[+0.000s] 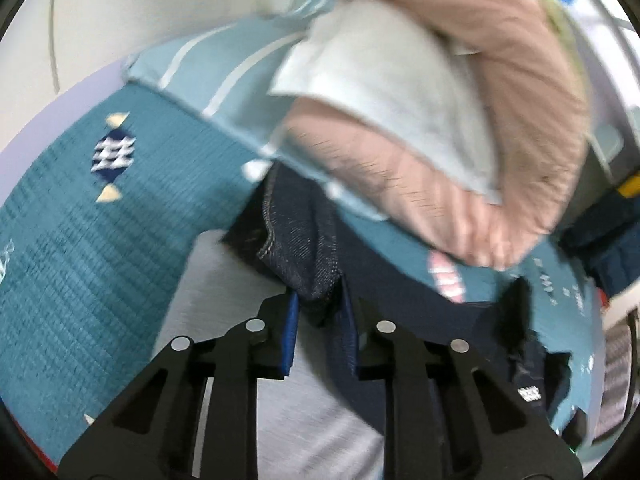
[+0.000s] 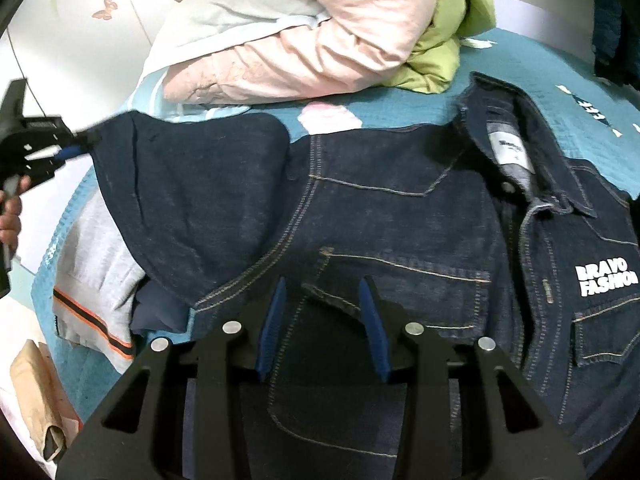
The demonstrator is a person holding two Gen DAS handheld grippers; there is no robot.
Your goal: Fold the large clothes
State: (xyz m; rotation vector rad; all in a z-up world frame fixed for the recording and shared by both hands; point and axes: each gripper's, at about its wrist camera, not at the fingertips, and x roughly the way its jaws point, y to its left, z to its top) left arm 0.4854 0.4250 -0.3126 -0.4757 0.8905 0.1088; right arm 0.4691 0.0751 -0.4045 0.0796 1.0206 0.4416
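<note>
- At the far left of the right wrist view, the left claw (image 2: 78, 148) grips the cuff end of the jacket's sleeve (image 2: 192, 184). Its own camera shows the dark denim cuff (image 1: 304, 248) pinched between the blue pads (image 1: 291, 336), jaws nearly together on the cloth.
- The sleeve is stretched out sideways from the body of the jacket, lying partly over a grey garment with an orange stripe (image 2: 96, 280) near the bed's edge. It is not yet folded across the chest.
- In the middle, the denim jacket (image 2: 400, 216) lies front up on the teal bedspread (image 2: 532, 72), chest pockets and collar showing and the body fairly flat.
- The right claw (image 2: 322, 320) hovers low over the jacket's lower front with its jaws spread wide; a small denim tab lies between them, but nothing is gripped.
- Behind, a pink and white quilt (image 2: 304, 40) and a green garment (image 2: 448, 40) are piled against the wall, well apart from the work.
- To the right, the collar and the white printed lettering (image 2: 606, 278) sit undisturbed; the right sleeve is out of view.
- My judgement: folding is barely begun. The jacket is laid out and one sleeve is held; left are bringing both sleeves in and folding the body.
</note>
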